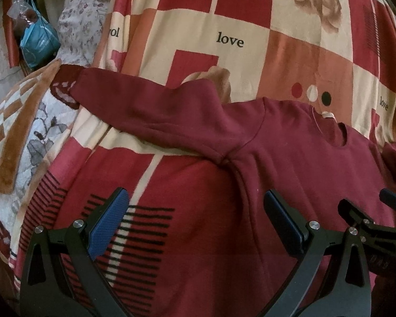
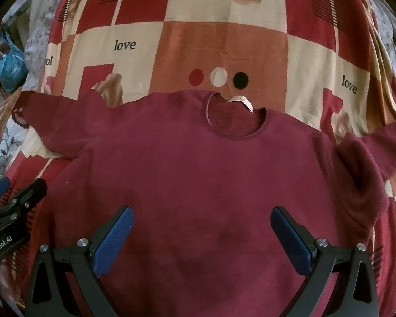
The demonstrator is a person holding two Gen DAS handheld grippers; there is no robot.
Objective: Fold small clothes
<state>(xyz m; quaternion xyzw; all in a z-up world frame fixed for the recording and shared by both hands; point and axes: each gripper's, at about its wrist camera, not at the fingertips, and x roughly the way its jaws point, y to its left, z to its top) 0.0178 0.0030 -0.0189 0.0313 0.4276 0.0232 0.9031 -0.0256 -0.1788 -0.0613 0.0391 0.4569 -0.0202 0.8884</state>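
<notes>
A patterned blanket point(image 2: 250, 39) covers the bed, soft and fleecy-looking, in red, cream and salmon blocks with roses and the word "love" printed on it. On it lies the maroon sweater point(image 2: 198, 171), front up and spread flat, collar away from the camera, both sleeves stretched sideways; its knit looks thick and matte, with a round ribbed neck and a white label point(image 2: 241, 100) showing inside.

The folding looks not yet started: nothing is turned over. The likely first move is to take a sleeve or side edge and bring it across the body (the left sleeve point(image 1: 145, 111) lies long and nearly straight, an easy target), which calls for lowering onto the cloth and pinching a single layer without dragging the blanket along.

The right gripper point(image 2: 202, 216) hangs over the lower body of the sweater, jaws spread wide, gripping nothing. The left gripper point(image 1: 195, 203) is equally wide apart and empty, over the sweater's left edge below the armpit.
</notes>
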